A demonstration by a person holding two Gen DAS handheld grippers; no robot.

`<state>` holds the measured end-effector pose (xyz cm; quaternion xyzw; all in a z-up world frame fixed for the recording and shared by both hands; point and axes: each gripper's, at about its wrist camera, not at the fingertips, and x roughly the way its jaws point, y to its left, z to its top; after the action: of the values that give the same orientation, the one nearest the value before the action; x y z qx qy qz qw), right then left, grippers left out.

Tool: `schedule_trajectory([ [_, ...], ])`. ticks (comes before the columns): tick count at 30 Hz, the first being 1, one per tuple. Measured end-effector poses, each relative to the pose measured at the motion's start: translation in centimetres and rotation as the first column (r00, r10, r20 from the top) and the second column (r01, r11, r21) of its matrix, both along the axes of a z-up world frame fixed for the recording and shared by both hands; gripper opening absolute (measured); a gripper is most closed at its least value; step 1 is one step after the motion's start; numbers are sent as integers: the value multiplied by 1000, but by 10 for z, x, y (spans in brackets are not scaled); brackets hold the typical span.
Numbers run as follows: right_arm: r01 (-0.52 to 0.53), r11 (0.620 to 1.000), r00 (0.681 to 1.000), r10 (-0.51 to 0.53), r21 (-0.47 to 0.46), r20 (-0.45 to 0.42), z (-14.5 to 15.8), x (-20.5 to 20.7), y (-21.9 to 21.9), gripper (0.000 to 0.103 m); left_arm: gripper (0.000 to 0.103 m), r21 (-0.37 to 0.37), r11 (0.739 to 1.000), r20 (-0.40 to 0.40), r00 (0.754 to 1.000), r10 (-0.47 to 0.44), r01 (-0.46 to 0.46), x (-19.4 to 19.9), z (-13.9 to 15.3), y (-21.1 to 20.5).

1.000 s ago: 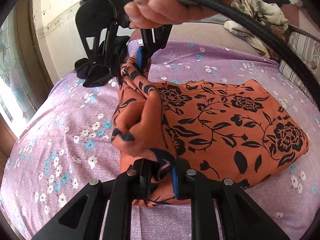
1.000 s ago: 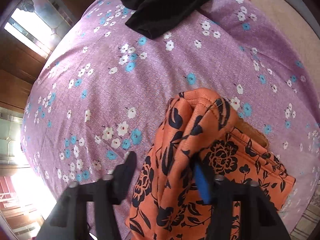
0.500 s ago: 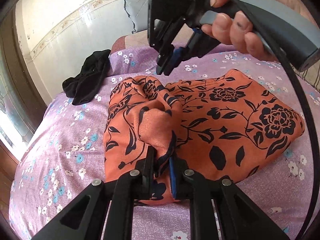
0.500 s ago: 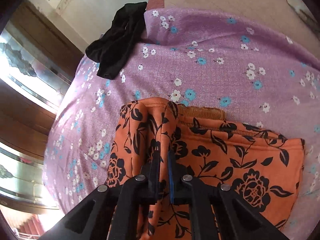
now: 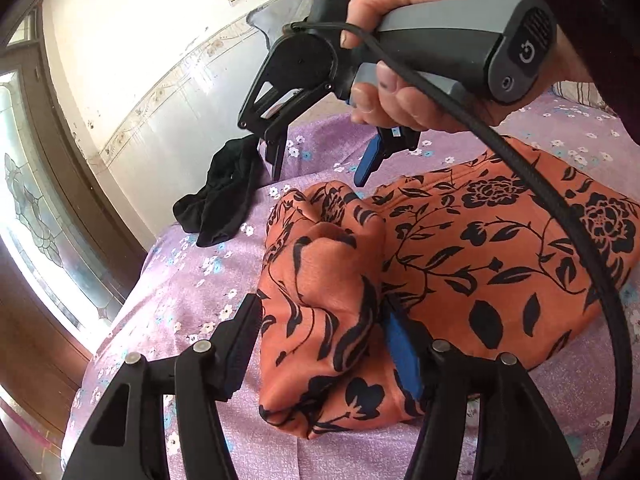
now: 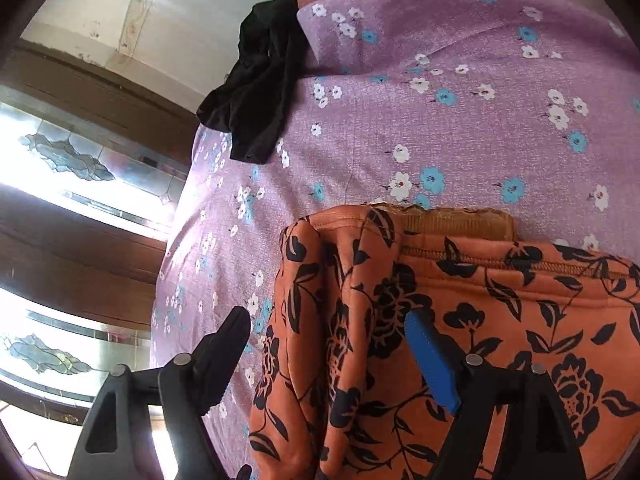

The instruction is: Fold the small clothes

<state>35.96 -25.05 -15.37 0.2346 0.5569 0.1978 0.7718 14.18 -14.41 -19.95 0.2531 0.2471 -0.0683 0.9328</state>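
Purple bedding (image 5: 192, 304) printed with small white and blue flowers is spread over a bed beside a pale wall and a wood-framed window. An orange garment (image 5: 472, 264) with black roses is laid on it, its left edge bunched into a raised fold. Both claws are seen spread wide and empty: the left gripper (image 5: 320, 344) is placed around that fold, while the right gripper (image 5: 318, 168) is held just above the garment's far corner by a hand (image 5: 404, 92). Black clothing (image 6: 260, 84) is heaped near the wall.
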Motion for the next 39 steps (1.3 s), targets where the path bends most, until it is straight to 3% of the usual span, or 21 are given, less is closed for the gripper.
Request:
schedule_trajectory([
  [5,-95,983,994,86,-156,-63,-12,33,49,78,58,-46,999,-91,996,-6,1,28,-4,10],
  [6,-118,976,992,108,-181,-65,-15,37,59,61,35,-75,997,-113,993,-25,17,31,-4,13],
  [7,-151,965,988,140,-212,-67,-17,39,68,29,25,-98,995,-133,990,-41,28,33,-3,15],
  [8,-188,949,982,176,-252,-72,-20,39,77,22,24,-112,993,-141,989,-52,36,35,-2,16],
  [10,-210,919,977,208,-333,-43,-18,33,89,18,19,-132,990,-143,987,-68,49,34,1,17],
  [13,-174,912,980,198,-371,26,-8,19,85,16,18,-176,982,-134,987,-94,69,30,8,17],
  [19,-43,948,984,95,-315,151,21,-14,31,16,17,-211,962,-67,979,-191,173,5,31,-2],
  [24,58,953,980,2,-296,200,47,-45,-39,15,17,-296,917,-50,954,-295,268,-12,58,-36],
  [28,144,949,973,-84,-282,215,57,-67,-95,15,17,-331,877,-55,921,-386,348,-22,61,-74],
  [31,187,942,971,-134,-279,196,48,-76,-130,15,17,-326,864,-99,896,-434,383,-26,46,-99],
  [39,255,927,966,-232,-273,114,-17,-92,-180,15,21,-243,856,-202,839,-505,456,-37,6,-136],
])
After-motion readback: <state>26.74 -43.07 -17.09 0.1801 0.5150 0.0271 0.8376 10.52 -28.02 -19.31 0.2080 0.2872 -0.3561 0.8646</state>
